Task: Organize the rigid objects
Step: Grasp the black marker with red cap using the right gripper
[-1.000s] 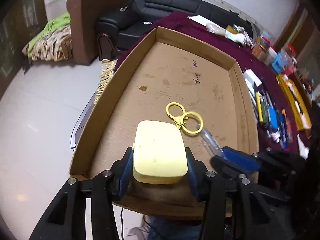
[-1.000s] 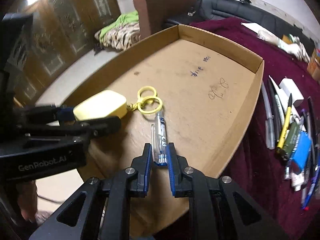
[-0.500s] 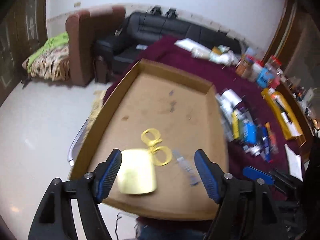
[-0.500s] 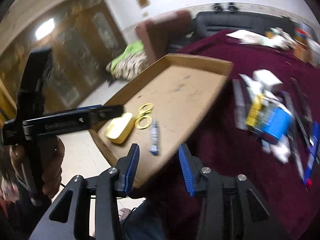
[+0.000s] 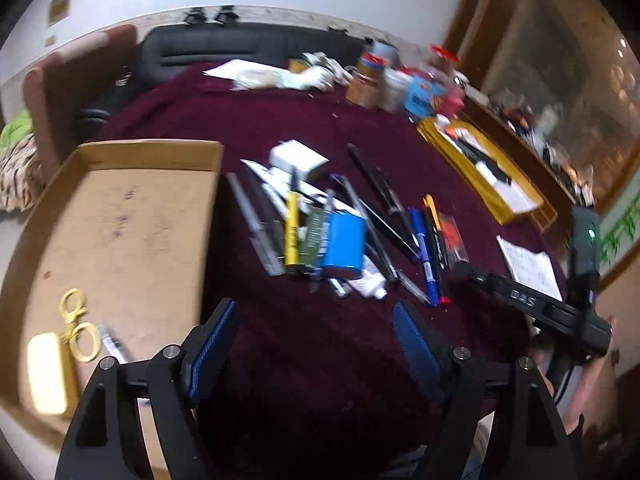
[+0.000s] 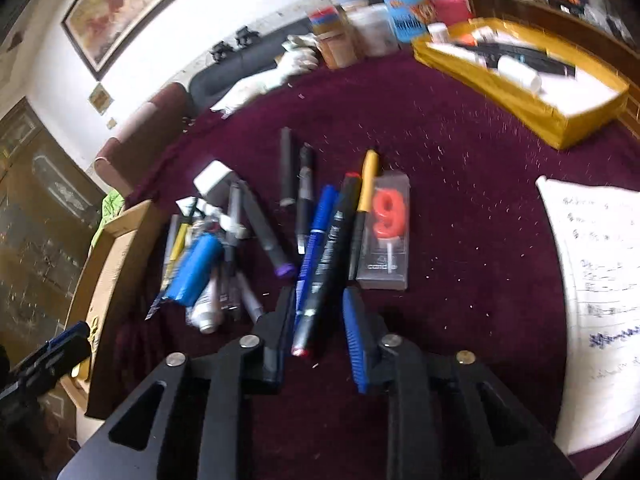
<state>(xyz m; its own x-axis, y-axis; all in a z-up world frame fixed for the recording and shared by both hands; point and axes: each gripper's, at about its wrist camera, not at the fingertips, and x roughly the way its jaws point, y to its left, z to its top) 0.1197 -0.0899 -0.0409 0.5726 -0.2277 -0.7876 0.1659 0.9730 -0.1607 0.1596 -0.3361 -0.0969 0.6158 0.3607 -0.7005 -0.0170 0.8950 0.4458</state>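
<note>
The cardboard tray (image 5: 120, 240) holds a pale yellow case (image 5: 48, 376), yellow key rings (image 5: 76, 332) and a clear pen (image 5: 112, 344). My left gripper (image 5: 314, 312) hangs over bare maroon cloth to the tray's right, its jaws opening, with nothing between them. My right gripper (image 6: 318, 320) is low over the pile of pens and its jaws are closing. A black marker with a red end (image 6: 328, 252) and a blue pen (image 6: 314, 240) lie between its fingers, with gaps still showing at the pads. A clear box with a red "9" candle (image 6: 386, 228) lies just to the right.
More pens, a blue case (image 5: 344, 240), a yellow marker (image 5: 292, 232) and a white box (image 5: 298, 158) are heaped on the cloth. At the right are a yellow tray (image 6: 520, 80) and a written sheet (image 6: 600, 260). Jars and bottles (image 5: 372, 80) stand at the back.
Both grippers have left the cardboard tray and swung right to the pen pile. The left let go of the yellow case, the right of the clear pen; both lie in the tray.
</note>
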